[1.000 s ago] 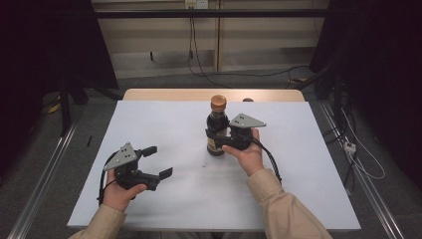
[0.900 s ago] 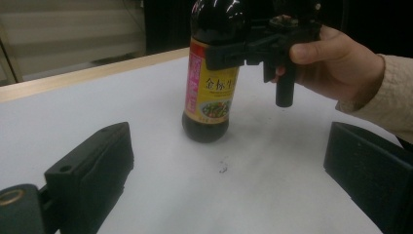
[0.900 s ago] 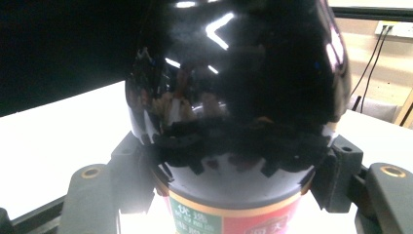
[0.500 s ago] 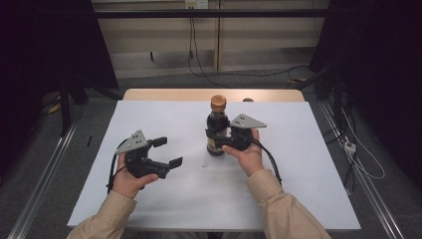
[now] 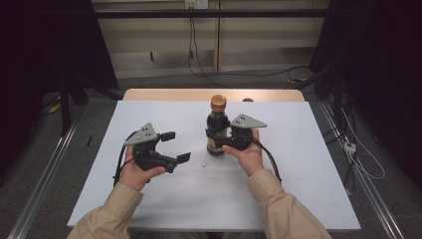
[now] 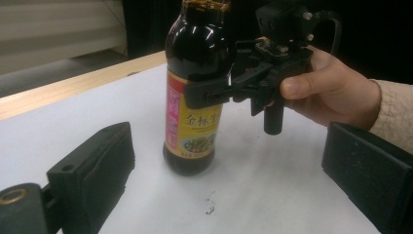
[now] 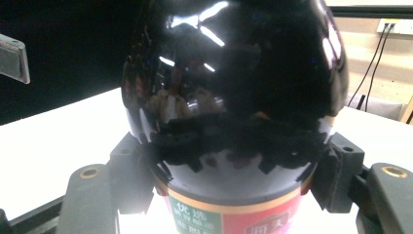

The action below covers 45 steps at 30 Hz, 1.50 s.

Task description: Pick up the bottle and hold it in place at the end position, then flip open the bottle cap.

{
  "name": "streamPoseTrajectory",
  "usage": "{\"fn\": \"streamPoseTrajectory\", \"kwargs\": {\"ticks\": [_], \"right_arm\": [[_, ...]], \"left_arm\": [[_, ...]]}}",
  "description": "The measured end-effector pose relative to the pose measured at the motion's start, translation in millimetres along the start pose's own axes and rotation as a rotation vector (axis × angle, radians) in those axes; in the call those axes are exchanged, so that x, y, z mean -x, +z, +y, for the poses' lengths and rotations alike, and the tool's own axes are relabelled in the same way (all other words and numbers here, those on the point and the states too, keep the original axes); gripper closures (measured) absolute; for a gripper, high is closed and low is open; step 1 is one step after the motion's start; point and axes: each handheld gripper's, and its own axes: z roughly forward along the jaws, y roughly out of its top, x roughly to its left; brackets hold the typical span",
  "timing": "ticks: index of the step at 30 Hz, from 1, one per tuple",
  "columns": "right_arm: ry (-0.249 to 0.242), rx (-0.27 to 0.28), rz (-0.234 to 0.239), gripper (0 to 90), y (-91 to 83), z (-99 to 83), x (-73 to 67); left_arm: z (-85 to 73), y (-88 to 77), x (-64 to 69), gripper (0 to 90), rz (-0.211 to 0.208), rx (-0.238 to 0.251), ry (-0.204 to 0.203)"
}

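Near the far edge of the white tabletop (image 5: 308,189), about in its middle, a dark sauce bottle (image 5: 217,127) with a brown cap stands upright. On its right side, the right gripper (image 5: 215,140) has its jaws squeezed tight on the bottle's body. Closer to the left edge, the left gripper (image 5: 175,146) points at the bottle with its jaws wide apart and nothing between them.

Bottle (image 6: 197,92) label (image 6: 194,129): yellow panel carries dark Chinese characters, too blurred to read. Right gripper view: label (image 7: 229,219) shows pale characters on green and red, also unreadable.
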Motion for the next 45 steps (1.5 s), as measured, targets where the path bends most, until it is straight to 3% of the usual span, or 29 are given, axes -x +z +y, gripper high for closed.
{"fn": "streamPoseTrajectory", "kwargs": {"ticks": [24, 45], "right_arm": [[0.023, -0.001, 0.000, 29.5, 0.4, -1.9, -0.4], [0.016, -0.002, -0.006, 29.5, 0.7, -2.6, -1.3]], "left_arm": [[19.0, 13.7, -2.7, 4.6, -0.015, -0.033, 0.011], [29.9, 19.8, -13.7, 9.6, -0.014, -0.023, -0.003]]}}
